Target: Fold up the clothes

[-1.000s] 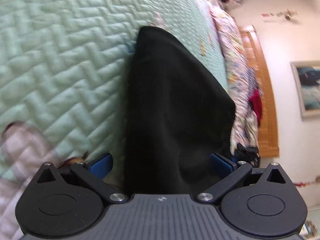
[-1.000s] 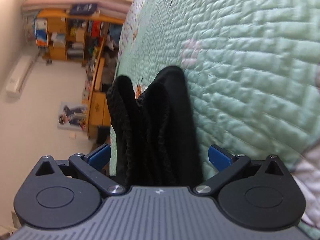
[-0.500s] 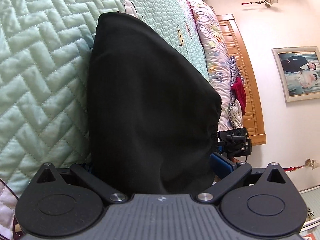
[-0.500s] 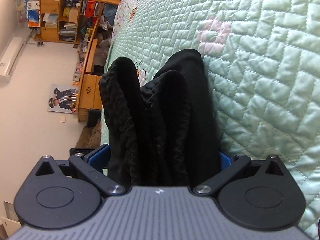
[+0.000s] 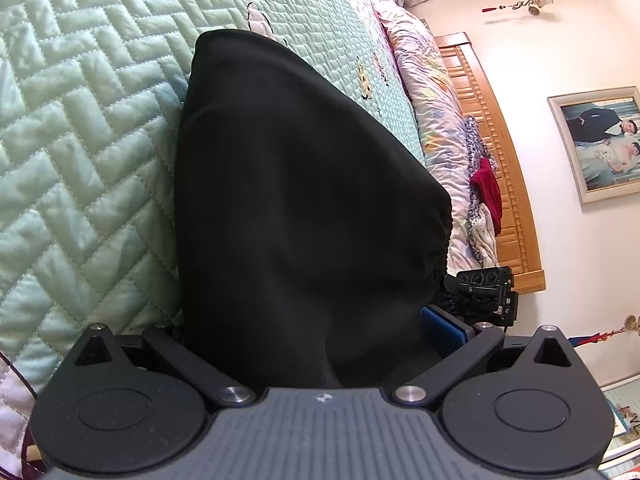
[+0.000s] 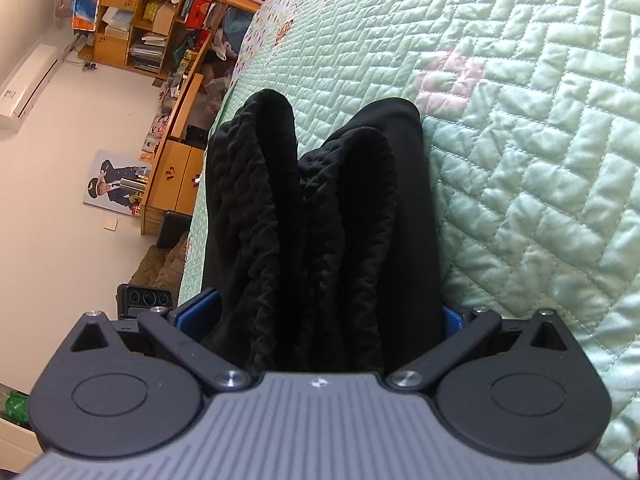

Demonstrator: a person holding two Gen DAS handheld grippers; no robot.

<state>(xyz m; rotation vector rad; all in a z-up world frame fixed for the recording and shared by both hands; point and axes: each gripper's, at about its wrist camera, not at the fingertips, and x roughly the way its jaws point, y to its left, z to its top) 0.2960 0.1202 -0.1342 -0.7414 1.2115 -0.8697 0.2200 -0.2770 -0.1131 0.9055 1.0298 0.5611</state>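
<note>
Change since earlier frames: both grippers sit closer to the bedspread than a second ago; the black garment fills more of each view, and motion blur is gone.
Left gripper (image 5: 316,344): fingers closed on a broad, smooth fold of the black garment (image 5: 304,200); only one blue pad (image 5: 442,330) shows, the other is covered by cloth.
Right gripper (image 6: 320,320): fingers clamped on a bunched stack of several layers of the same garment (image 6: 320,220); the fabric fills the whole gap between the blue pads (image 6: 198,312).
Garment position: held at two points, draped forward from the fingers, its far edge lying against the green quilted bedspread (image 5: 88,128).
Garment form: gathered, ribbed edges visible in the right wrist view; flat panel in the left wrist view.
Surroundings: wooden headboard (image 5: 504,168) and floral bedding (image 5: 436,96) beyond the garment; wooden shelving (image 6: 140,28) across the room.
</note>
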